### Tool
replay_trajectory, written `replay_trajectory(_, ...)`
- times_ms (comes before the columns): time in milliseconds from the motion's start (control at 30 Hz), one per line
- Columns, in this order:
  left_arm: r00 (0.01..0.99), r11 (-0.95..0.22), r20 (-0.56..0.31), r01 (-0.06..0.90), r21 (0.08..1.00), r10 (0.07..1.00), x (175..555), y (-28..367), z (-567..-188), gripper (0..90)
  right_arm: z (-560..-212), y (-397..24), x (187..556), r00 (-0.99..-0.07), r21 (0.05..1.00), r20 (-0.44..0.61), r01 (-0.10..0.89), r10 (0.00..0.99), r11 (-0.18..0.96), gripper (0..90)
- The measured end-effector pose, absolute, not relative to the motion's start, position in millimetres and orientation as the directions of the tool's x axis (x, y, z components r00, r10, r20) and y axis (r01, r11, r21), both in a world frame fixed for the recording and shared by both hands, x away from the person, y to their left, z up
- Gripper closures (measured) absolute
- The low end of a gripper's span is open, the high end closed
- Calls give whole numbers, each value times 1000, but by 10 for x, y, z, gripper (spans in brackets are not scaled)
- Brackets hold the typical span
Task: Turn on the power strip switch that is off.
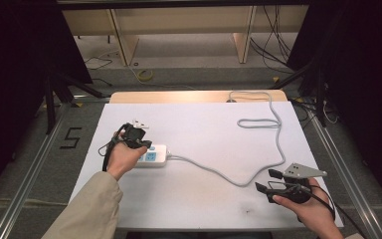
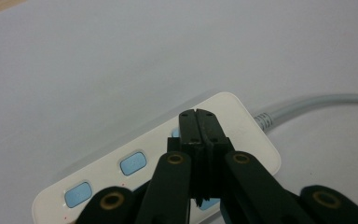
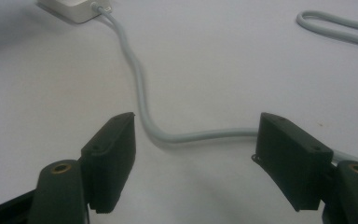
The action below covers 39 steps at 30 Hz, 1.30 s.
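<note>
A white power strip (image 1: pixel 155 155) with blue switches (image 2: pixel 133 163) lies on the left half of the white table top (image 1: pixel 204 129). Its grey cable (image 1: pixel 214 172) runs right across the table. My left gripper (image 1: pixel 140 143) is shut with nothing between its jaws. In the left gripper view its tips (image 2: pixel 199 116) sit over the strip (image 2: pixel 247 126) near the cable end, partly hiding one blue switch; whether they touch it I cannot tell. My right gripper (image 1: pixel 267 180) rests open near the front right. In the right gripper view the cable (image 3: pixel 140 88) curves between and beyond the jaws (image 3: pixel 196 121).
The cable makes a loop (image 1: pixel 258 122) at the back right and drops over the wooden back edge (image 1: pixel 189 96). Metal rails (image 1: pixel 35 159) flank the table. Black stands and loose wires (image 1: pixel 273 40) are on the floor behind.
</note>
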<state>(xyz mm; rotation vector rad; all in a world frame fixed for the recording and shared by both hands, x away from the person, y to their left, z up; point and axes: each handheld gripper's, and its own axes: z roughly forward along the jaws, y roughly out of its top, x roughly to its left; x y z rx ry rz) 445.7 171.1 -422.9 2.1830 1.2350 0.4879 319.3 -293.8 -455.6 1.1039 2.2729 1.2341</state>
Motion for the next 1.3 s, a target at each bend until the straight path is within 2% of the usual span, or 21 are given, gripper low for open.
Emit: replay_trajectory(1300, 492, -402, 27, 678, 615, 870, 4644, 1700, -4246, 898, -4557, -2935, 3193, -647, 817, 76, 477, 759, 325, 290)
